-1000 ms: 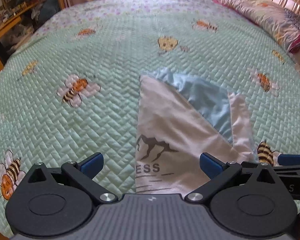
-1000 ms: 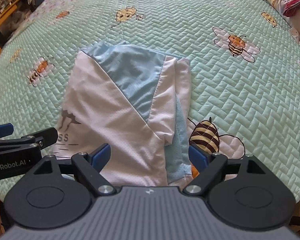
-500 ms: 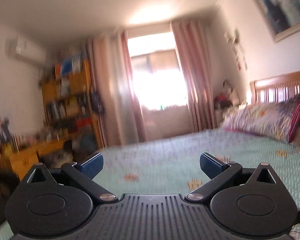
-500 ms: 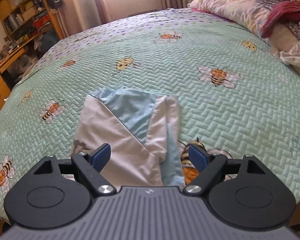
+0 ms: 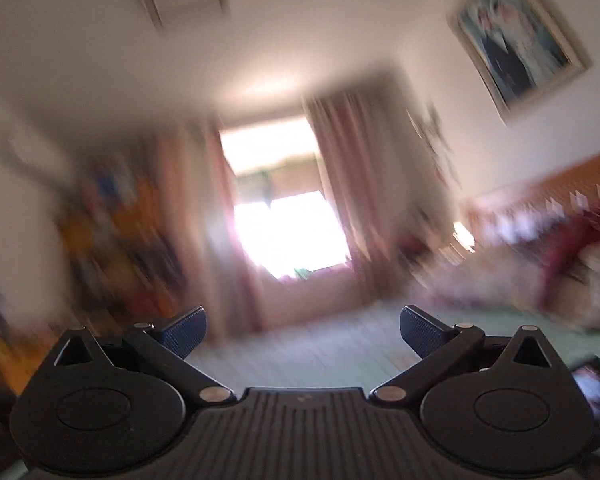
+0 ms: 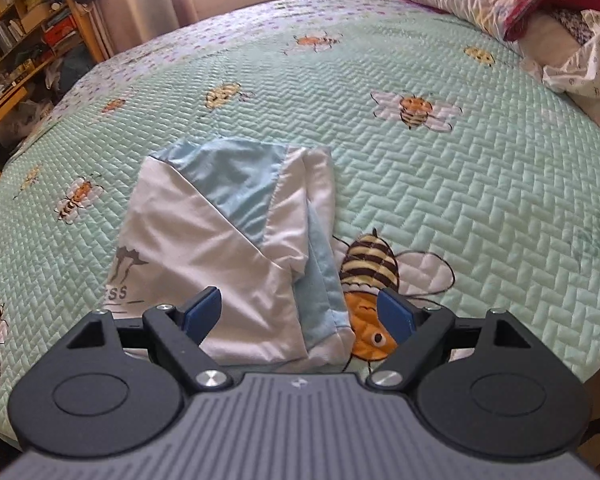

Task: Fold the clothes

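A white and light-blue shirt (image 6: pixel 228 240), folded into a narrow bundle with a dark mountain print at its near left, lies on the green bee-patterned quilt (image 6: pixel 480 208). My right gripper (image 6: pixel 300 314) hovers open above the shirt's near edge, nothing between its blue pads. The left wrist view is blurred and tilted up at the room; my left gripper (image 5: pixel 303 330) is open and empty there, and the shirt is out of that view.
Pillows and red cloth (image 6: pixel 548 4) are piled at the bed's far right. Wooden shelves (image 6: pixel 24 32) stand at the far left. In the left wrist view a bright curtained window (image 5: pixel 284 216), a framed picture (image 5: pixel 516 36) and a headboard (image 5: pixel 560 184) show.
The left gripper swung up from the shirt, now pointing at the window and ceiling. The right gripper drew back and rose a little. The shirt stays put.
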`<state>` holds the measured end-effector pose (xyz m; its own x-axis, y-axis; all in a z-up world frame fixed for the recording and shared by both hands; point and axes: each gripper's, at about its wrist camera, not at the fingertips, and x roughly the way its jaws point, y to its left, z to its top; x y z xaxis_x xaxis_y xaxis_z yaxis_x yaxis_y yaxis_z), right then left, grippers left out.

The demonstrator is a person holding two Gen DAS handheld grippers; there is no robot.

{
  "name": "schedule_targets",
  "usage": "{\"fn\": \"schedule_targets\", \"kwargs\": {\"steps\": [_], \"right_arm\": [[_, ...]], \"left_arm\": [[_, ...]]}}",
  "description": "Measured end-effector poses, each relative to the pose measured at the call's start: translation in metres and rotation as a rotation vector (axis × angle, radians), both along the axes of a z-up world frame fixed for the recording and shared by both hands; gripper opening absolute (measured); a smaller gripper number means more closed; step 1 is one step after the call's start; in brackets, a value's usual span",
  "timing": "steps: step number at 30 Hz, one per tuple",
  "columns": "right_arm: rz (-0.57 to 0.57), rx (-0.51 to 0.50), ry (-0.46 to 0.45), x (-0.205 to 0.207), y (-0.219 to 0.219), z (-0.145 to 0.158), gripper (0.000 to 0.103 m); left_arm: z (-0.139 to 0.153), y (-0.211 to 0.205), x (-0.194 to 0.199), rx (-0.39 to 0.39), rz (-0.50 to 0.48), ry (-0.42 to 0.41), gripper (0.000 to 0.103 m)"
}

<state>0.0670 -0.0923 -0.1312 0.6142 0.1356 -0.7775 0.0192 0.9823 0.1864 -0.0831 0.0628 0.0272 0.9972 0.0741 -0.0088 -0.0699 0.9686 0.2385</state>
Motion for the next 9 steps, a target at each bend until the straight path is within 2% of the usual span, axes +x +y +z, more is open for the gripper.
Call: {"fn": "schedule_targets", "kwargs": {"steps": [2, 3, 6, 8, 9], "right_arm": [[-0.008, 0.004, 0.020, 0.002, -0.003, -0.005, 0.085], [-0.013, 0.007, 0.032, 0.003, -0.004, -0.008, 0.085], [-0.029, 0.018, 0.070, 0.008, -0.009, -0.020, 0.085], [-0.038, 0.027, 0.102, 0.012, -0.012, -0.029, 0.085], [-0.040, 0.033, 0.120, 0.014, -0.013, -0.034, 0.085]], "left_arm": [[-0.015, 0.008, 0.036, -0.029, -0.004, 0.138, 0.102], [-0.024, 0.012, 0.049, -0.034, 0.000, 0.182, 0.102], [-0.048, 0.020, 0.083, -0.058, 0.001, 0.323, 0.102], [-0.067, 0.027, 0.106, -0.091, -0.006, 0.447, 0.102], [-0.078, 0.032, 0.106, -0.109, -0.013, 0.505, 0.102]]}}
